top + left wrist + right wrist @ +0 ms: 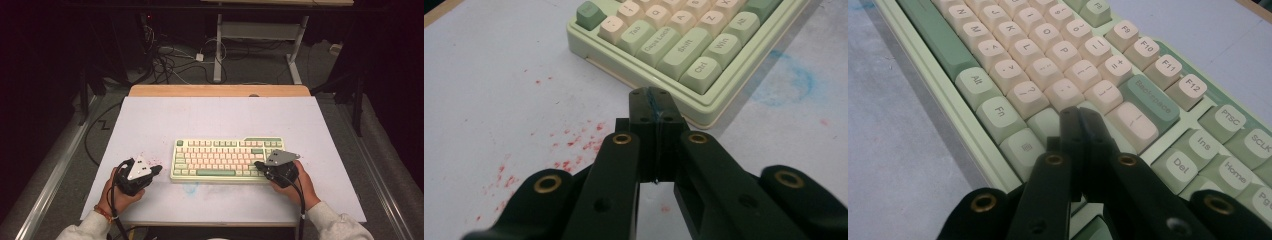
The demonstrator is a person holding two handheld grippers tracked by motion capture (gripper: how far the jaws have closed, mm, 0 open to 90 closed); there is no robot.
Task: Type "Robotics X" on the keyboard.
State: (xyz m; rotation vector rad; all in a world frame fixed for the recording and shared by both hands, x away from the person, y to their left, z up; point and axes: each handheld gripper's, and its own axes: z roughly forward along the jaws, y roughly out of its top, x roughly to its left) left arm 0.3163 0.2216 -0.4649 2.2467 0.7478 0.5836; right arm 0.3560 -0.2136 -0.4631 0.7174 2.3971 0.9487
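Typing on the keyboard (227, 160) seems to be the work in hand, and I judge that it is at the step of pressing keys with the closed tips.

From the high view, the keyboard lies flat on the white table cover (215, 117), near the person's edge and a little right of the middle. The left gripper (156, 170) rests on the cover just beside the left end of the keyboard, apart from it. The right gripper (260, 165) is over the right end of the keyboard, its tip above the keys there.

From the left gripper view, the jaws are pressed together with nothing between them, and the left gripper (655, 105) points at the front corner near the Ctrl key (700, 70). Red specks (574, 142) and a blue smear (791, 82) mark the cover.

From the right gripper view, the jaws are also clenched on nothing, and the right gripper (1079, 114) is low over the keys near the Backspace key (1154, 100). It may already touch a key, but the jaws hide the contact, so I cannot tell.

The keyboard has a pale green case, cream letter keys and green modifier keys, all in place. The next move calls for a small straight push down on one key only, without sliding onto its neighbours.
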